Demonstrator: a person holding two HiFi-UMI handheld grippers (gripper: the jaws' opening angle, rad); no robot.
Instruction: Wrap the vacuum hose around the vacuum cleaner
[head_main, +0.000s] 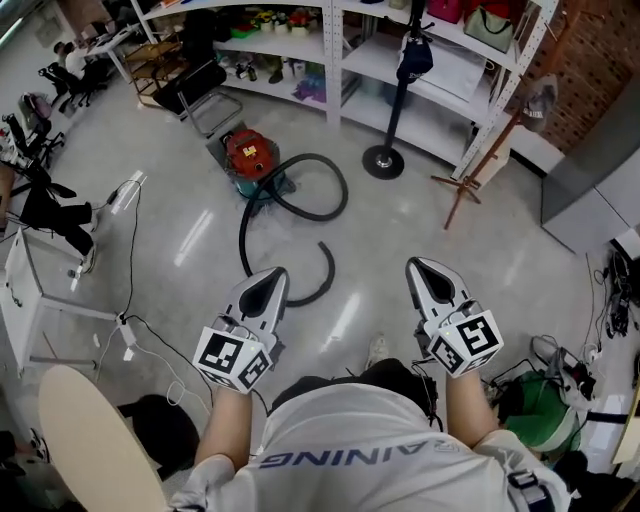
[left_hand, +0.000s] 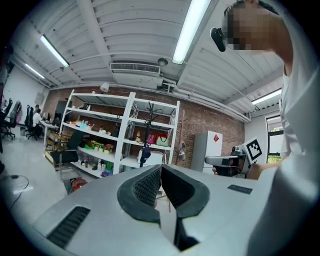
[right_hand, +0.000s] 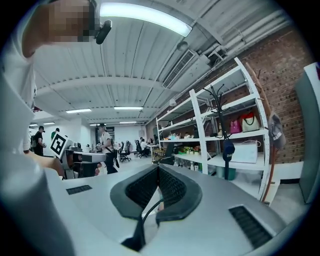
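The vacuum cleaner (head_main: 252, 153), with a red top and a teal base, stands on the grey floor near the shelving; it also shows as a small red shape (left_hand: 77, 184) low in the left gripper view. Its black hose (head_main: 318, 205) lies in a loose loop on the floor, and its free end (head_main: 322, 272) curls toward me. My left gripper (head_main: 274, 272) (left_hand: 161, 169) is held level, short of that hose end, shut on nothing. To its right, my right gripper (head_main: 416, 264) (right_hand: 158, 169) is shut and empty as well.
White shelving (head_main: 340, 60) with goods lines the back. A coat stand with a black round base (head_main: 383, 161) and a wooden stand (head_main: 463, 188) rise right of the vacuum. A black chair (head_main: 196, 84) stands at the left, white cables (head_main: 128, 332) trail across the floor, and a green bag (head_main: 538, 402) lies at the right.
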